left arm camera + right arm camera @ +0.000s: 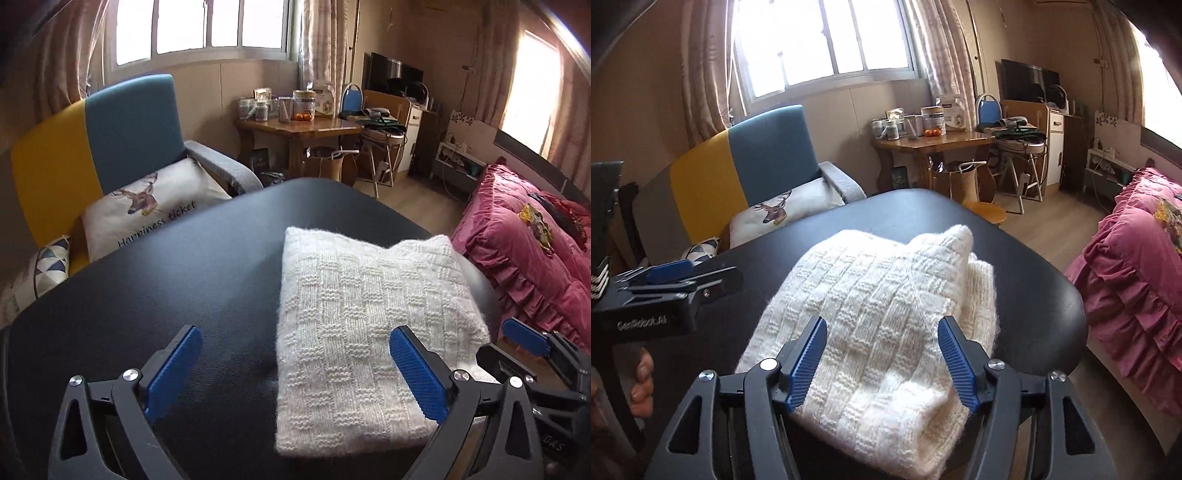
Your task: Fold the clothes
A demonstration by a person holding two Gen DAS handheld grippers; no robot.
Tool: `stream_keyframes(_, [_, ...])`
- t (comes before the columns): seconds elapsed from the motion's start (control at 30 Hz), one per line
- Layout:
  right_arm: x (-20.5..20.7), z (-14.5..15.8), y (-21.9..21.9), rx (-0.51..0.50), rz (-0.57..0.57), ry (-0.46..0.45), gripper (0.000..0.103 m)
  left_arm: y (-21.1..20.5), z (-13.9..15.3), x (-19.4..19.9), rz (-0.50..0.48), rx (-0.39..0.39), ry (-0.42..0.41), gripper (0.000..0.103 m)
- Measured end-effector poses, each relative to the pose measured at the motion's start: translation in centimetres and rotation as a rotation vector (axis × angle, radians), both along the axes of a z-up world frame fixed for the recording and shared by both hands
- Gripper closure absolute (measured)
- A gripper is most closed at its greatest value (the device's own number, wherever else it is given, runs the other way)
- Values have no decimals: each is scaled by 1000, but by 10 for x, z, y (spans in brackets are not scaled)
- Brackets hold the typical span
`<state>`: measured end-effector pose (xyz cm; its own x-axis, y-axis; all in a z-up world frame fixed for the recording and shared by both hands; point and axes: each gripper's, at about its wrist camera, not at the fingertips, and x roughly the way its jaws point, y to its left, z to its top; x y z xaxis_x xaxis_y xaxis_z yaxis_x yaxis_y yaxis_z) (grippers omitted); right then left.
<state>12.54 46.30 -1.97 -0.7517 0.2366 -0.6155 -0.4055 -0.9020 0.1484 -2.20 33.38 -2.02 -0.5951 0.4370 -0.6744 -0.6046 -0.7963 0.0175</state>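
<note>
A white knitted sweater (362, 317) lies folded into a thick rectangle on the right half of a black table (147, 295). My left gripper (294, 330) hovers wide open over the sweater's near left edge, one pad over bare table and the other over the knit, pinching nothing. In the right wrist view the sweater (882, 280) fills the middle. My right gripper (882, 320) is open astride its near end, with fabric bulging between the pads but not squeezed. One of its blue fingers (524, 336) shows at the sweater's right edge.
A blue and yellow armchair (122, 125) with a deer cushion (155, 206) stands behind the table's left side. A pink ruffled bed (528, 258) lies to the right. A wooden side table (299, 129) with jars stands at the far wall. A person's hand (642, 380) grips the left gripper's handle.
</note>
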Motion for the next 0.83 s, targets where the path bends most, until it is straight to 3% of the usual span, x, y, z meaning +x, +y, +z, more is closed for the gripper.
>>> stream_keyframes(0.27, [-11,6,-21,1,49,-20,39,-22,38,31,0,-7,76,0])
stream_keyframes(0.5, [-17,0,-26,-3,92,-46,39,-42,61,44,-3,74,92,0])
stream_keyframes(0.83, [-16,-13,-21,-29,82,-86,39,-41,58,42,-4,85,78,1])
